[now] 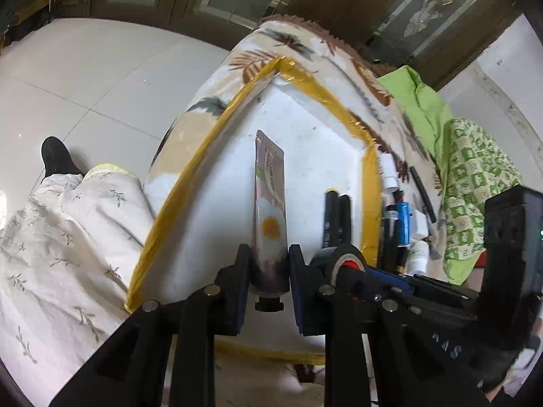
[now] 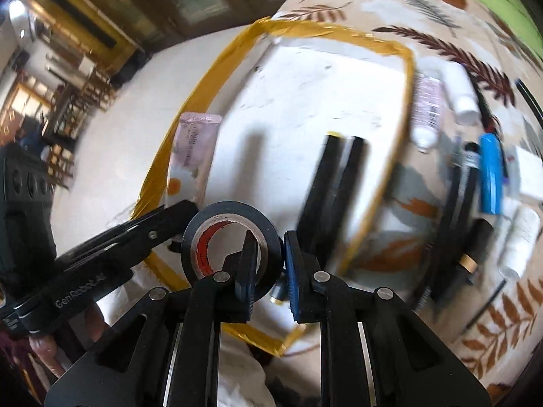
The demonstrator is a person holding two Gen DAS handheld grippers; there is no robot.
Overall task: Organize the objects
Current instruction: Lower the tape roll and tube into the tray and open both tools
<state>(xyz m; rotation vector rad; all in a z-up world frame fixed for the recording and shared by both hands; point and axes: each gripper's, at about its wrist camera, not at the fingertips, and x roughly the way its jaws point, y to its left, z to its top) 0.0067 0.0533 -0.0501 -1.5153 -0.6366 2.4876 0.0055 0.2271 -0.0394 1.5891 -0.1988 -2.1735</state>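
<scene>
Left wrist view: the left gripper (image 1: 268, 278) has its jaws closed on a flattened pinkish-brown squeeze tube printed with a white daisy (image 1: 269, 217), pinched near its small black cap, with the crimped end pointing away over a white board edged in yellow tape (image 1: 305, 129). That board lies on a cream blanket patterned with brown and grey leaves (image 1: 292, 42). Two black marker-like sticks (image 1: 336, 218) rest side by side on the board near its right-hand tape edge, and beyond that edge a cluster of pens, a blue cylindrical tube (image 1: 404, 220) and small white bottles lies on the blanket. A person's leg in pale leaf-print fabric (image 1: 68, 230) and a black-socked foot (image 1: 56, 157) show at left above the white tiled floor. In the right wrist view, which is motion-blurred, the right gripper (image 2: 269, 261) grips a roll of black tape with a red-lined core (image 2: 230, 247) by its wall, one finger inside the ring and one outside; the roll appears to hang above the board's near corner, though the blur makes its height hard to judge. The left gripper and its tube sit just beside it.
</scene>
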